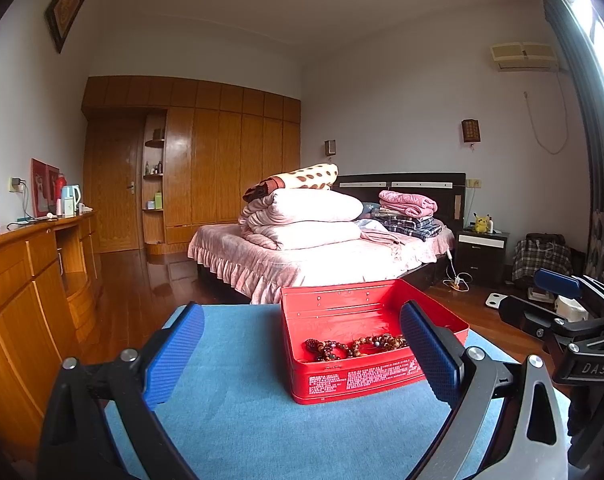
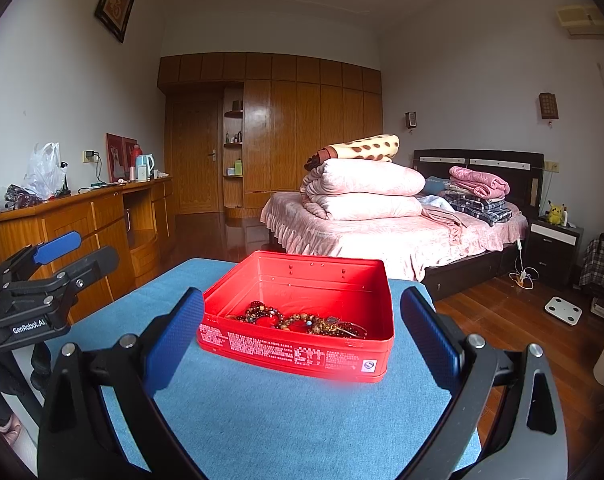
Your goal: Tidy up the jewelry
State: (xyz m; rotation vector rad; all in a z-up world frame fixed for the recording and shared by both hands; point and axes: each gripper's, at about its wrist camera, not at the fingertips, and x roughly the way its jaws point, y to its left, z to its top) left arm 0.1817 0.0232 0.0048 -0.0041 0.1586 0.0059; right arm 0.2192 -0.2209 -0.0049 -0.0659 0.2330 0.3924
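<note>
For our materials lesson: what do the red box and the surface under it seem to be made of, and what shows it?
Red box: probably thin painted metal, glossy, with rolled rim and rivet dots. Blue surface: looks like woven fabric or low-pile mat, matte and finely textured.

Left gripper (image 1: 302, 354) spread wide and empty, right gripper (image 2: 302, 338) likewise, side by side

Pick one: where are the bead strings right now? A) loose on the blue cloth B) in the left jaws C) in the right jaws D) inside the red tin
D: the bead strings lie on the floor of the open red tin, near its front wall; both the left gripper and the right gripper are open and hold nothing.
</note>
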